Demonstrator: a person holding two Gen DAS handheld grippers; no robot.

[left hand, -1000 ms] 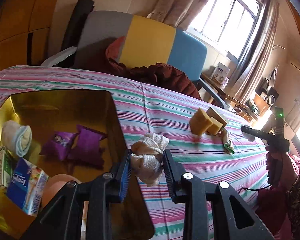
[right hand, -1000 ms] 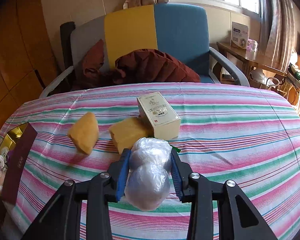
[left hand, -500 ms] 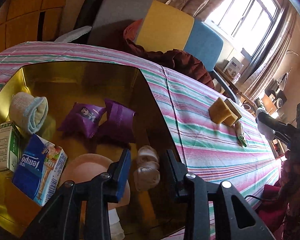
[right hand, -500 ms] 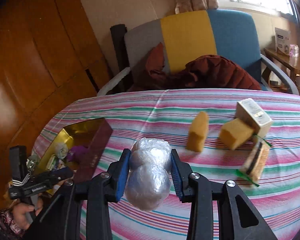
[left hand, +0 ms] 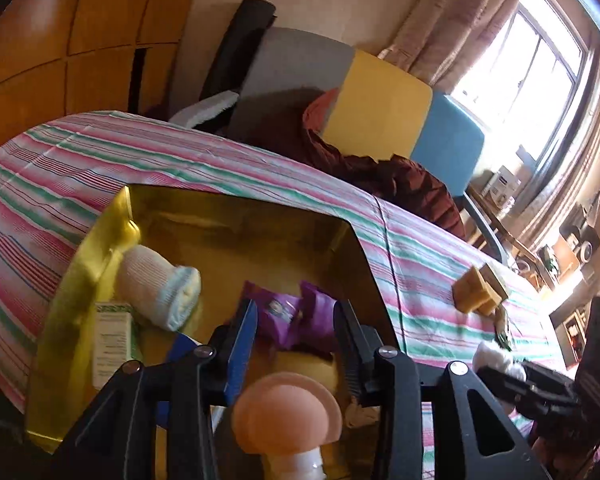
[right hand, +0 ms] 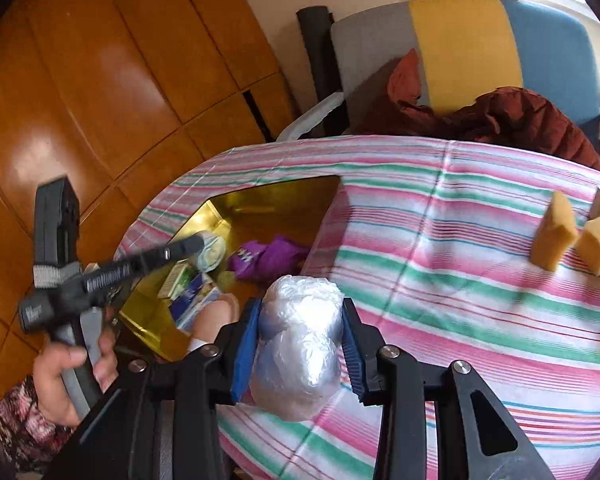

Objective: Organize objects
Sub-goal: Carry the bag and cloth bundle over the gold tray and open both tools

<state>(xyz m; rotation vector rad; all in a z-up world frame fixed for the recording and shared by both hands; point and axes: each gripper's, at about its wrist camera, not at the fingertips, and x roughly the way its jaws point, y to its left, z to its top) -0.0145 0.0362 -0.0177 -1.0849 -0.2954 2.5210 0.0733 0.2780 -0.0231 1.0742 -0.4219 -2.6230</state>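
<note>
Clear plastic bag bundle [right hand: 298, 344]: crinkled, translucent, knotted into two lobes, clamped between the right gripper [right hand: 298, 346] pads above the striped tablecloth [right hand: 460, 280], just right of the gold box [right hand: 220, 216]. Left gripper [left hand: 296, 344]: jaws just opened, nothing between them; the white rope bundle it held a second ago has been let go. Box holds a rolled sock [left hand: 160, 292], purple packets [left hand: 292, 316], tissue pack [right hand: 196, 300], green carton [left hand: 110, 340].

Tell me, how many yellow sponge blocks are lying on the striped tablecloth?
2. One sponge stands on edge at the right side; the other sponge sits just right of it, by a small carton. More may lie out of view.
</note>
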